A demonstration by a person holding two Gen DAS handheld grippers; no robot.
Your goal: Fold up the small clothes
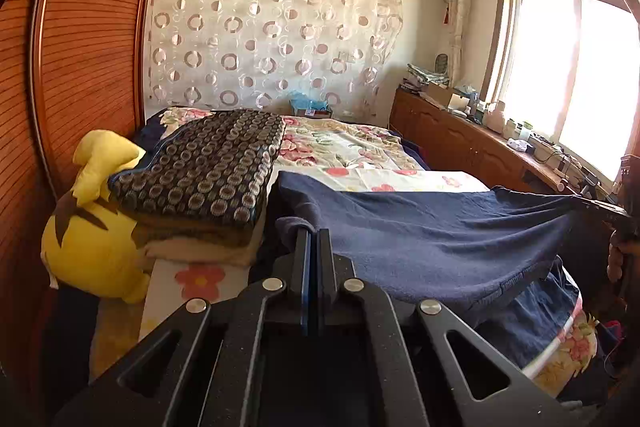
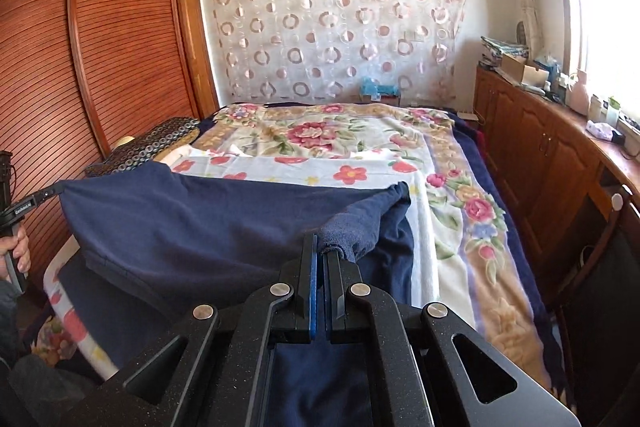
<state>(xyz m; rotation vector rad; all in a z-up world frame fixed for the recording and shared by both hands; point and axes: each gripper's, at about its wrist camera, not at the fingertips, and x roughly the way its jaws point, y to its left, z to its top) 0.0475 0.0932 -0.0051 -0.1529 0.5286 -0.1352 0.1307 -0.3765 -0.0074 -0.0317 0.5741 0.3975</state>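
A navy blue garment (image 1: pixel 420 227) hangs stretched between the two grippers above the near end of the bed (image 2: pixel 360 139). The left gripper (image 1: pixel 314 233) has its jaws pressed together on one bunched corner of the cloth, which puckers just beyond the fingertips. The right gripper (image 2: pixel 322 247) is clamped the same way on the opposite corner, a wad of fabric gathered at its tips. Between them the top edge of the garment runs taut and nearly level, while the lower part sags and drapes down onto more dark blue cloth lying at the bed's front edge. From the right wrist view, a hand (image 2: pixel 18 247) grips the handle of the left gripper at the far left.

The bed is spread with a floral blanket (image 2: pixel 328 135) and a white sheet with red flowers (image 2: pixel 304 171). On its left side sits a folded stack topped by a dark cloth patterned with circles (image 1: pixel 212 163), and a yellow plush toy (image 1: pixel 92 243) leans against it beside the slatted wooden wardrobe (image 1: pixel 88 59). A sheer curtain with ring patterns (image 1: pixel 272 27) covers the far wall, and a wooden cabinet (image 2: pixel 552 163) cluttered with small items runs under the bright window (image 1: pixel 568 67).
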